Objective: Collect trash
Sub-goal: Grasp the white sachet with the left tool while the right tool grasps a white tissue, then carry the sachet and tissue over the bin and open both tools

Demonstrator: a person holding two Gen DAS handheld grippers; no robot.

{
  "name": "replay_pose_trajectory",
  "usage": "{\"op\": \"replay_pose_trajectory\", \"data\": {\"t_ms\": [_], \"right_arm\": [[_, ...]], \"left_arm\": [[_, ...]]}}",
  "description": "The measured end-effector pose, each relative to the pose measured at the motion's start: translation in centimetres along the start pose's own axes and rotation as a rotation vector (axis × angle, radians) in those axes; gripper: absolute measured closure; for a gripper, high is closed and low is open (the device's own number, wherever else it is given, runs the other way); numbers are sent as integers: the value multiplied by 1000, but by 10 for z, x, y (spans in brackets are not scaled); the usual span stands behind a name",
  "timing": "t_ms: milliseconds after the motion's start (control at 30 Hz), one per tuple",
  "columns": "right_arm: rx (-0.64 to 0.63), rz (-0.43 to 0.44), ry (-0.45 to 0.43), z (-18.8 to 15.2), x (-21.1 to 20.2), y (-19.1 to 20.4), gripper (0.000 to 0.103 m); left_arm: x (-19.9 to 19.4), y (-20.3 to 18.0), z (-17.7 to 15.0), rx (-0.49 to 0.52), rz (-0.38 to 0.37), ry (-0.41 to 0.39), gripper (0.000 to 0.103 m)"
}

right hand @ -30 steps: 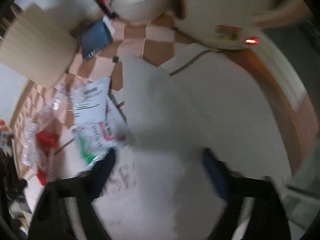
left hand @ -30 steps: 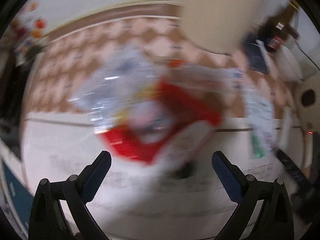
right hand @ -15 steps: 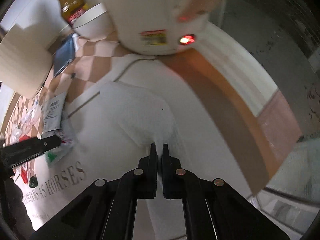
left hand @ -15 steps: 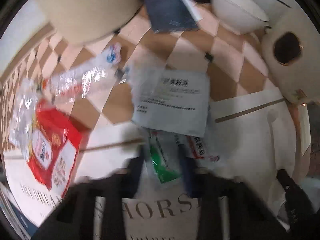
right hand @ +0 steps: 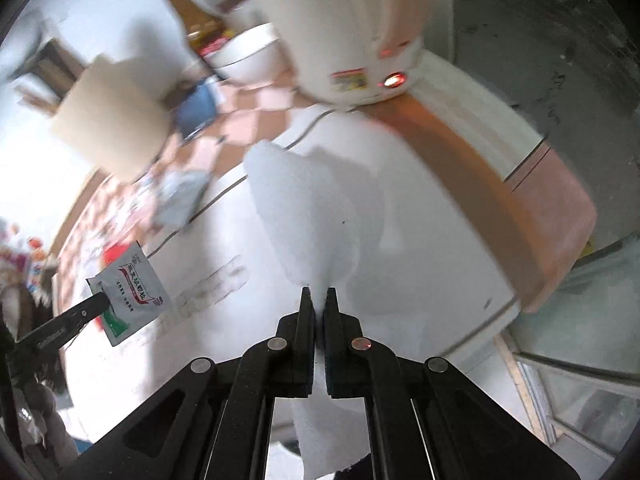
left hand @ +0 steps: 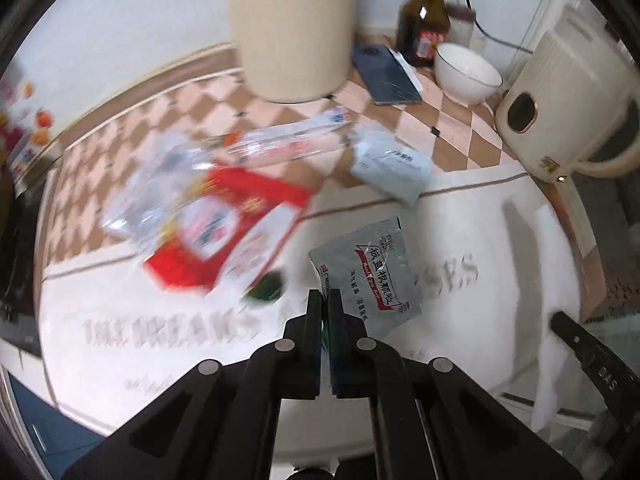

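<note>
My left gripper (left hand: 325, 294) is shut on the corner of a silver sachet (left hand: 370, 276) with red and green print, held above the table; the sachet also shows in the right wrist view (right hand: 130, 286). My right gripper (right hand: 318, 294) is shut on a white tissue (right hand: 304, 216) that hangs lifted over the table. On the table lie a red and white packet (left hand: 228, 232), clear plastic wrappers (left hand: 280, 144) and a pale blue sachet (left hand: 390, 164). A beige bin (left hand: 292, 24) stands at the back.
A cream kettle (left hand: 560, 104) stands at the right, with a white bowl (left hand: 466, 72), a dark sauce bottle (left hand: 424, 20) and a dark blue flat pack (left hand: 386, 74) behind. The table edge (right hand: 532, 220) drops off to the right.
My left gripper has shut on the silver sachet and lifted it off the table. My right gripper has stayed shut on the white tissue and raised it.
</note>
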State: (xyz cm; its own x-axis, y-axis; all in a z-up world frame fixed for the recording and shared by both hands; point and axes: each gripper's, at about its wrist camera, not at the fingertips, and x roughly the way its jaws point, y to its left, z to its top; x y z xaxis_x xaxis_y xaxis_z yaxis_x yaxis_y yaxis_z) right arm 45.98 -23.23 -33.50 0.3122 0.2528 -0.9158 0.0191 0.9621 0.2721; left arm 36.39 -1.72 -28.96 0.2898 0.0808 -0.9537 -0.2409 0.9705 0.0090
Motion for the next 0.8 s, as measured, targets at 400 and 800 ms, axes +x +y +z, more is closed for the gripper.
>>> {"op": "replay_pose_trajectory", "data": {"t_ms": [400, 800], "right_arm": [[-135, 194, 104, -175, -43, 90, 100], [-77, 152, 399, -383, 81, 80, 100]], "left_arm": [[-46, 108, -157, -128, 3, -44, 103], [116, 171, -322, -235, 0, 311, 103]]}}
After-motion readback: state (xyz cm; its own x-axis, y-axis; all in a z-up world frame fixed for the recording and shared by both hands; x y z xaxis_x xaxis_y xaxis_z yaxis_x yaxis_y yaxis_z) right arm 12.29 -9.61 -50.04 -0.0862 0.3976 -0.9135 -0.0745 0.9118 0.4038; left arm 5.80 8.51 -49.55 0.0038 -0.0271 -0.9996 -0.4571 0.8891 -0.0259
